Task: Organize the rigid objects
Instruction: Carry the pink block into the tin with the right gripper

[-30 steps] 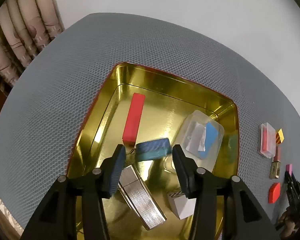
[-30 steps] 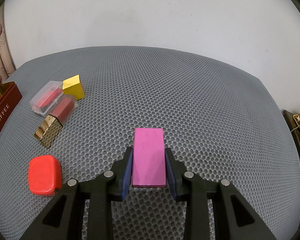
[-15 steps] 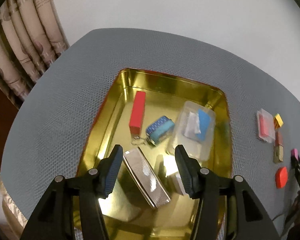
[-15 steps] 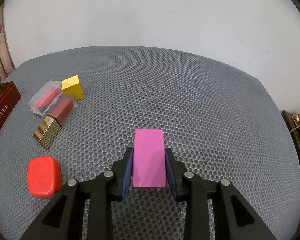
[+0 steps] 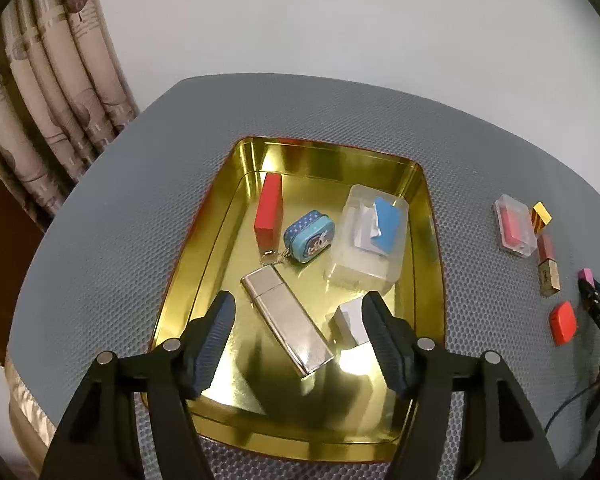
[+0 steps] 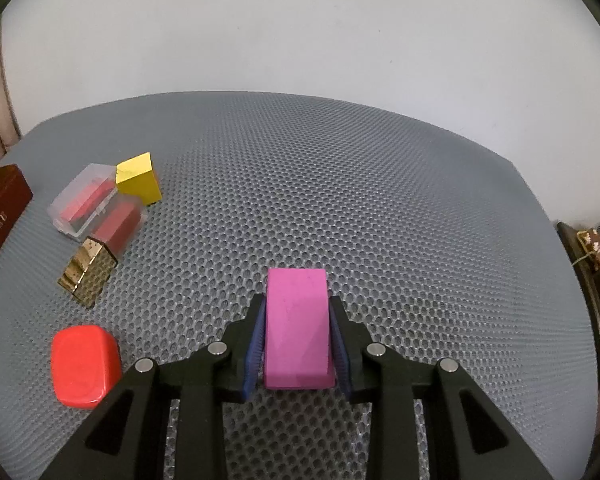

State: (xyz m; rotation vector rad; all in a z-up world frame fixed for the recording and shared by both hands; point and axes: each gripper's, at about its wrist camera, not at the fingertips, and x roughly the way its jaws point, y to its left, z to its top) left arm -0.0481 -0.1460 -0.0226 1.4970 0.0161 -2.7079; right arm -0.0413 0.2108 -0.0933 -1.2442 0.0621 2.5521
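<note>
Six things are counted in the gold tin [image 5: 428, 216] on the grey mesh table [image 5: 112, 240]: one red bar [image 5: 269, 211], one blue dotted mini tin [image 5: 309, 236] with a key chain, one silver case [image 5: 286, 322], one clear box [image 5: 370, 236] with a blue piece inside, and one white block [image 5: 350, 320], the sixth being nothing more than a reflection, so five it is. Outside the tin, five more are seen lying loose on the table: one clear case [image 6: 82, 206] with a red insert, one yellow cube [image 6: 138, 178], one red-and-gold lipstick [image 6: 100, 256], one red rounded block [image 6: 85, 366], and one pink block [image 6: 296, 328]. The left gripper [image 5: 300, 336] is held above the near half of the tin, with nothing clasped; the silver case is seen below and between the fingers, untouched. Its jaws have just been opening and now stand well apart, wider than a second ago, and more of the tin and table is taken in than before. The right gripper [image 6: 296, 344] is clamped on the pink block, which is pinched at both sides over the table, to the right of the loose group; there nothing is seen to have changed.
</note>
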